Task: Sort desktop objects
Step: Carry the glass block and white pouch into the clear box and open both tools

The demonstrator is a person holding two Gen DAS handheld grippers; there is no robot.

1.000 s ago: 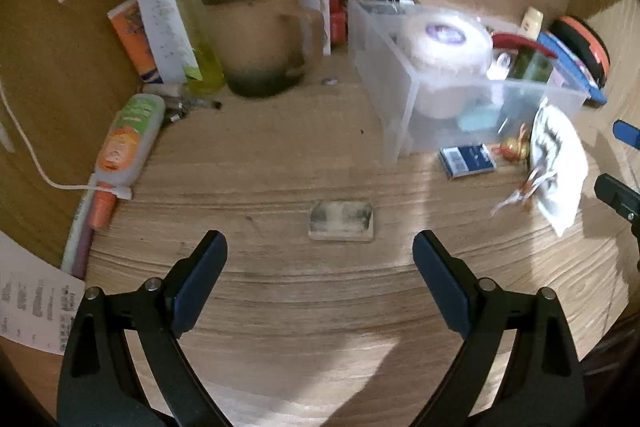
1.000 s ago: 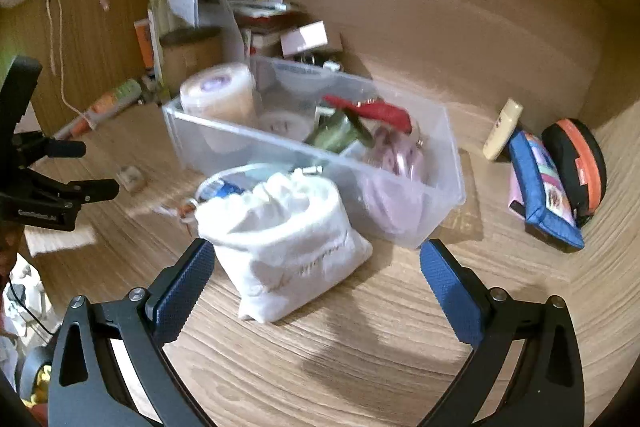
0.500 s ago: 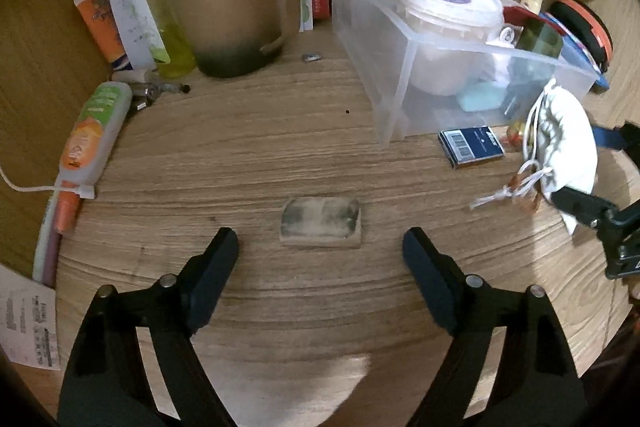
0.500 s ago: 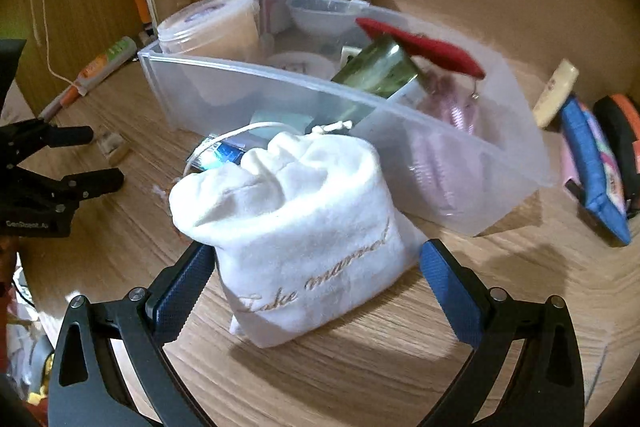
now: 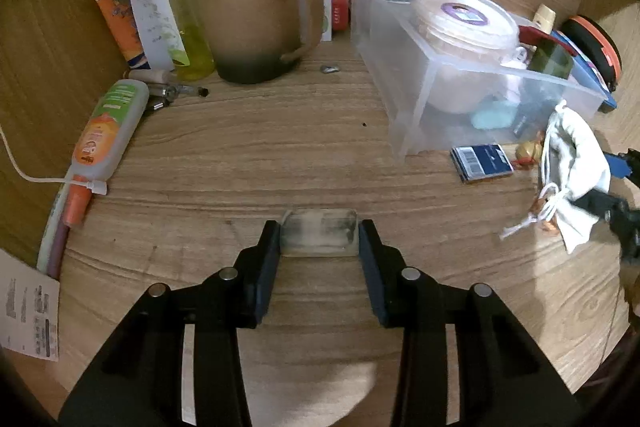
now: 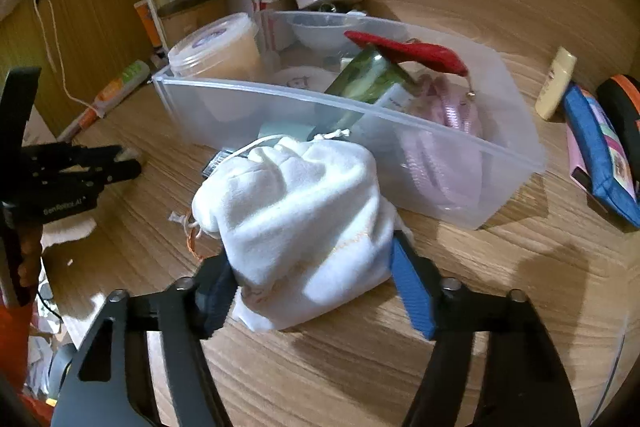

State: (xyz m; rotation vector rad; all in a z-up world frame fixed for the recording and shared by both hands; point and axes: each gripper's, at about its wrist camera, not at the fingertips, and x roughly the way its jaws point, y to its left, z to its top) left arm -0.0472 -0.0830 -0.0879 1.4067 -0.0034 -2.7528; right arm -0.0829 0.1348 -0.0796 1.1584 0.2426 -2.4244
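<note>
Wood-grain tabletop (image 5: 248, 155) crowded with desk clutter. The left hand-held gripper (image 5: 319, 243) has its jaws closing on a smudged eraser (image 5: 319, 235) that lies flat on the tabletop, both pads against its short ends. The right hand-held gripper (image 6: 316, 283) has its jaws closing on a white drawstring pouch (image 6: 296, 215), the pads pressing into the cloth on either side. Just behind the pouch stands a clear plastic bin (image 6: 280, 103) holding a lidded tub (image 6: 212, 47) and a green bottle (image 6: 368, 77). Left of the bin stands a tan mug (image 5: 252, 23); a blue card box (image 5: 482, 163) lies before the bin.
</note>
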